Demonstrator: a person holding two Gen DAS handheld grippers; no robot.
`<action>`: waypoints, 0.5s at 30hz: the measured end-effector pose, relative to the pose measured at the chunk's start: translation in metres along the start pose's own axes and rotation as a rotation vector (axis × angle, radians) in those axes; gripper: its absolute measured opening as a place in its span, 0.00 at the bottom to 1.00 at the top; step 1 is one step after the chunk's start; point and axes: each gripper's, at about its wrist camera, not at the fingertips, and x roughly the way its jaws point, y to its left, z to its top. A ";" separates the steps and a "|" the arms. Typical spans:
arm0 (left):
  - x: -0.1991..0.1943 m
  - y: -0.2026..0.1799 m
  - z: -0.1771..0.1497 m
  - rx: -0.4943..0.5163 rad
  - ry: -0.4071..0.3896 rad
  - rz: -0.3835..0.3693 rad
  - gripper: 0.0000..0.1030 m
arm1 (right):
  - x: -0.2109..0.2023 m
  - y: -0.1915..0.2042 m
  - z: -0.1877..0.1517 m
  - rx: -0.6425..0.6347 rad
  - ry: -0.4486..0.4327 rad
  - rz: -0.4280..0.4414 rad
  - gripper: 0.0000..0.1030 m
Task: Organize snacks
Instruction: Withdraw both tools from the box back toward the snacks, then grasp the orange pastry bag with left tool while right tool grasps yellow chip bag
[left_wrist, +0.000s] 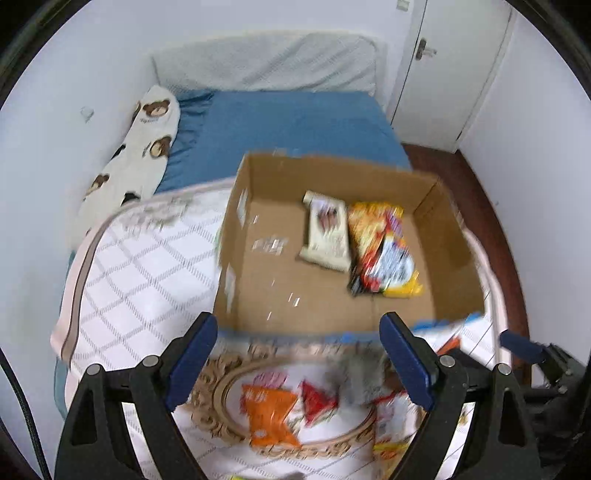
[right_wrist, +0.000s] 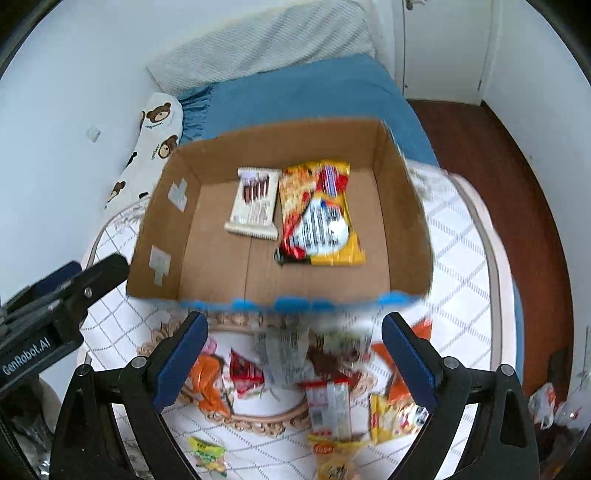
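An open cardboard box (left_wrist: 332, 306) (right_wrist: 402, 221) sits on the quilted bed. Inside lie a white chocolate-stick pack (left_wrist: 327, 230) (right_wrist: 255, 206) and a yellow-red snack bag (left_wrist: 384, 247) (right_wrist: 321, 214). Several loose snack packets lie in front of the box, among them an orange packet (left_wrist: 269, 413) (right_wrist: 208, 384) and a small red packet (left_wrist: 317, 400) (right_wrist: 245, 373). My left gripper (left_wrist: 299, 363) is open and empty above these packets. My right gripper (right_wrist: 295, 358) is open and empty above the same pile. Both views are blurred.
A bear-print pillow (left_wrist: 136, 158) (right_wrist: 151, 147) lies by the left wall. A blue sheet (left_wrist: 288, 125) and white headboard cushion (left_wrist: 266, 62) are beyond the box. Brown floor (right_wrist: 491, 177) runs along the right. A door (left_wrist: 450, 66) stands at back right.
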 end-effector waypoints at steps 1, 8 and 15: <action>0.005 0.004 -0.011 -0.004 0.022 0.001 0.87 | 0.003 -0.003 -0.010 0.015 0.012 0.000 0.94; 0.066 0.029 -0.088 -0.033 0.258 0.003 0.87 | 0.043 -0.031 -0.078 0.100 0.137 -0.001 0.94; 0.137 0.039 -0.130 -0.032 0.434 0.033 0.87 | 0.096 -0.063 -0.168 0.189 0.355 -0.019 0.94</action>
